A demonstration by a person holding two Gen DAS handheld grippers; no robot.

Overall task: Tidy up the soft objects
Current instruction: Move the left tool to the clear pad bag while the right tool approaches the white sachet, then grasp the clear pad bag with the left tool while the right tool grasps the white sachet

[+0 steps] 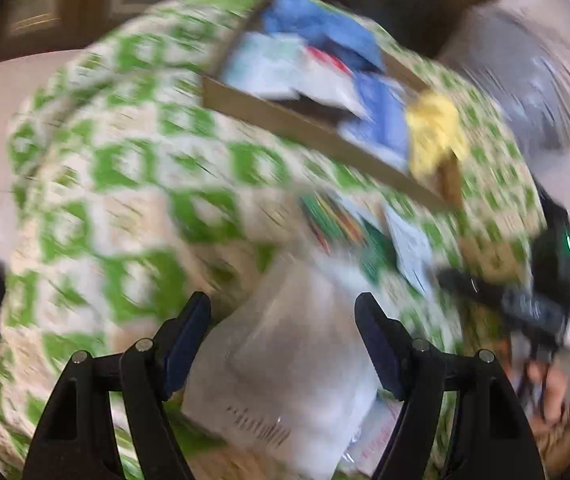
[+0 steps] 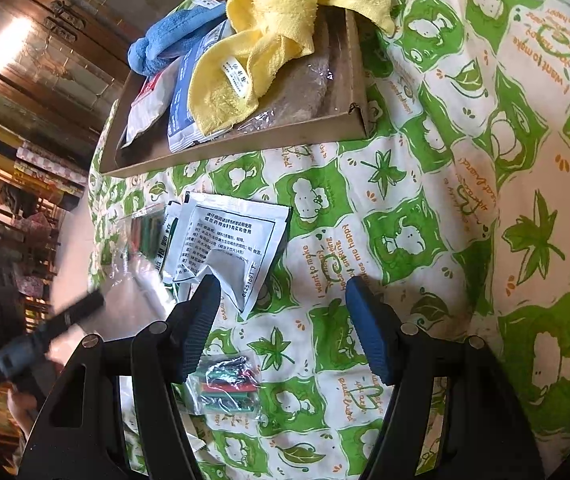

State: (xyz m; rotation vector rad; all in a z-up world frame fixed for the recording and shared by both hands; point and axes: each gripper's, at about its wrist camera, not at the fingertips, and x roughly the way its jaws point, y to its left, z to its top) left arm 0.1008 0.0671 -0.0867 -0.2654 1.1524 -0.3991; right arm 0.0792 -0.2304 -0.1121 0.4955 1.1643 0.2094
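Note:
A flat cardboard tray (image 2: pixel 245 142) sits on the green-and-white cloth and holds a yellow towel (image 2: pixel 281 36), a blue towel (image 2: pixel 173 36) and flat packets (image 2: pixel 183 100). The left wrist view is blurred; my left gripper (image 1: pixel 283 312) is open, with a pale translucent bag (image 1: pixel 285 380) lying between and under its fingers. The tray (image 1: pixel 305 128) is beyond it. My right gripper (image 2: pixel 281 296) is open and empty above the cloth, beside white printed sachets (image 2: pixel 229 240) and a small clear bag of coloured bits (image 2: pixel 225 386).
The green-and-white patterned cloth (image 2: pixel 465 200) covers the table. The other gripper (image 2: pixel 41 344) shows blurred at the left of the right wrist view. Dark wooden furniture (image 2: pixel 45 60) stands beyond the table.

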